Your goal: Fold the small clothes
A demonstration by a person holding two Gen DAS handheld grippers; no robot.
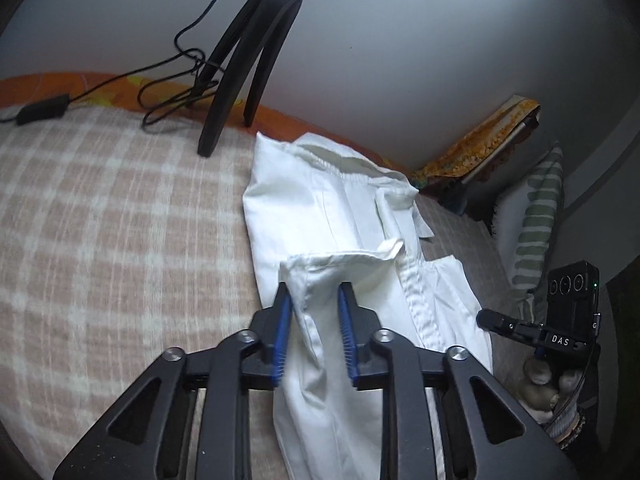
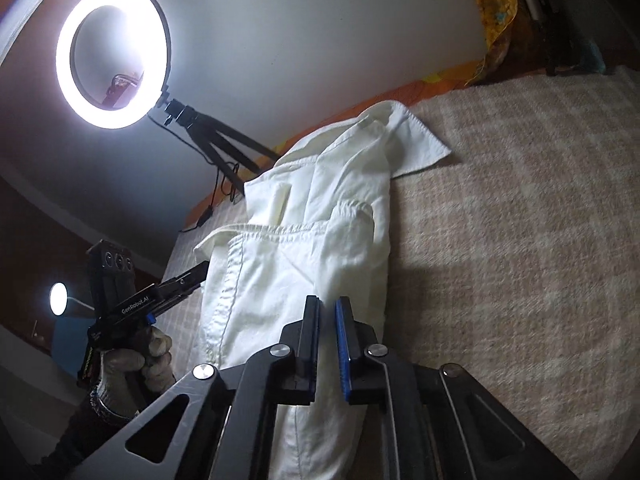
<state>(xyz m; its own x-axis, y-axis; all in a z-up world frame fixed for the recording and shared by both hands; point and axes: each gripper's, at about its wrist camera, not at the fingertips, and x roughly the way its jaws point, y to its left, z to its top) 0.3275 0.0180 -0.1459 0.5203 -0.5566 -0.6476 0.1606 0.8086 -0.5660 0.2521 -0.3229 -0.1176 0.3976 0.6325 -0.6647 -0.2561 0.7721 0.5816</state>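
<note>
The white shirt lay on the bed, its long axis running straight ahead from both claws. The left claw stood narrowly parted over a fabric ridge, apparently not pinching. The right claw was nearly closed; whether it gripped cloth I cannot tell. A tripod stood beyond, clear.

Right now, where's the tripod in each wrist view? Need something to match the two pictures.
Left wrist: tripod stands top centre, its legs planted on the checked blanket, up and left of the white shirt.
Right wrist: tripod is upper left, under the lit ring light, just beyond the shirt's far end.
Shared landmark: the white shirt, central in both.
</note>
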